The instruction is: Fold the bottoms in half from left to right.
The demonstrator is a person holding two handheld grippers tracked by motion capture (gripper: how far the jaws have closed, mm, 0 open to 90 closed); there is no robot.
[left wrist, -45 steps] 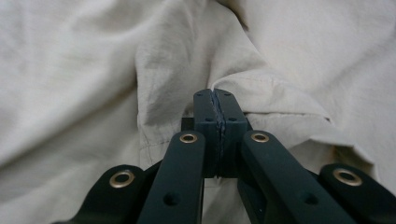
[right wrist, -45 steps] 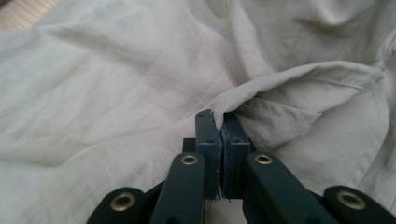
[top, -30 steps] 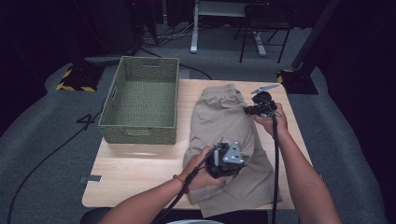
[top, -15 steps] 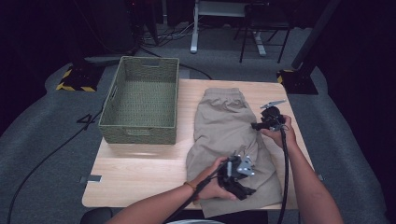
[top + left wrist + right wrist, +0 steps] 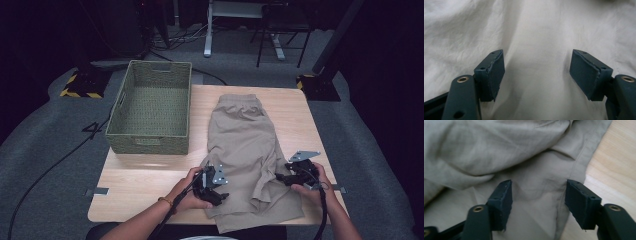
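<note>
A pair of khaki shorts (image 5: 245,135) lies flat on the wooden table (image 5: 150,175), waistband at the far end. My left gripper (image 5: 221,196) hovers at the near left hem, open, its jaws wide over pale cloth (image 5: 536,30). Its jaws have just been closing a little, and the fabric under the left gripper (image 5: 537,65) is not pinched. My right gripper (image 5: 279,177) is at the near right leg edge, also open. In the right gripper view the right gripper (image 5: 539,192) straddles the hem seam of the shorts (image 5: 486,150). It too has narrowed slightly without pressing on the cloth.
A green woven basket (image 5: 150,137) stands on the table's left side, with nothing seen inside. Bare wood (image 5: 614,157) shows just beyond the shorts' right edge. Cables trail from both grippers over the near edge. Dark floor and stands surround the table.
Both grippers went from shut to open. The right hand moved from the waistband corner down to the near right hem. The left hand slid nearer and lower along the left leg.
</note>
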